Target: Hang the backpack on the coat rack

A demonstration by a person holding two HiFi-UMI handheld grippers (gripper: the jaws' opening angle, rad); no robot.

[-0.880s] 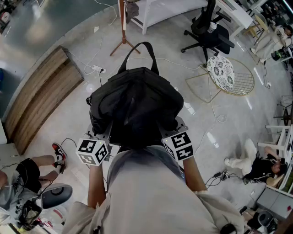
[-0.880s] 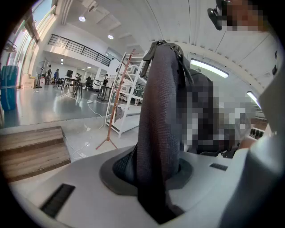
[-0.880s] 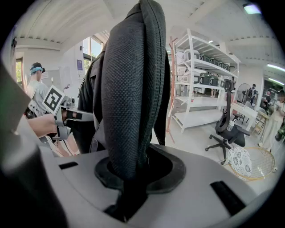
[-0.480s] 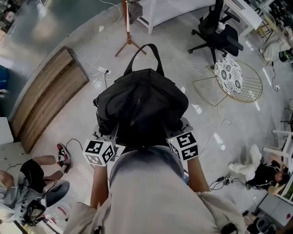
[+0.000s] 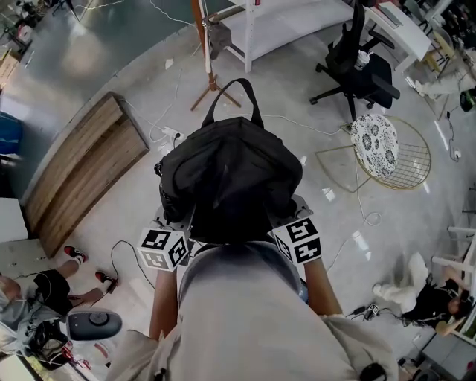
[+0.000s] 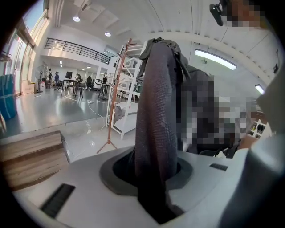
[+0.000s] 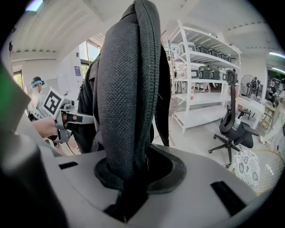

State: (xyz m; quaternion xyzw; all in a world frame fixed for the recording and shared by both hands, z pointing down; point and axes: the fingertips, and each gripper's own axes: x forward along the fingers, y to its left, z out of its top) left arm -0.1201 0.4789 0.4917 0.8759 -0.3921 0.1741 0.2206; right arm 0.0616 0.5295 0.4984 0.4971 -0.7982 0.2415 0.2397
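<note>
The person is holding the black backpack (image 5: 230, 175) up off the floor on the near side of the coat rack (image 5: 206, 52), apart from it and not hanging on it. The bag's top handle (image 5: 232, 97) is standing up on the side facing the coat rack.

The left gripper (image 6: 153, 202) is closing its jaws on a grey woven strap (image 6: 156, 116), which is rising straight out of the slot between them towards the bag above. The right gripper (image 7: 127, 198) is doing the same: its jaws are clamping a padded black strap (image 7: 129, 89), with the bulk of the bag sitting just above and beyond the jaws.

From above, both grippers are reaching under the near edge of the bag, one on each side. A white shelf unit (image 5: 282, 22) is standing just right of the coat rack, an office chair (image 5: 357, 67) farther right, and a wooden platform (image 5: 82, 171) to the coat rack's left.
</note>
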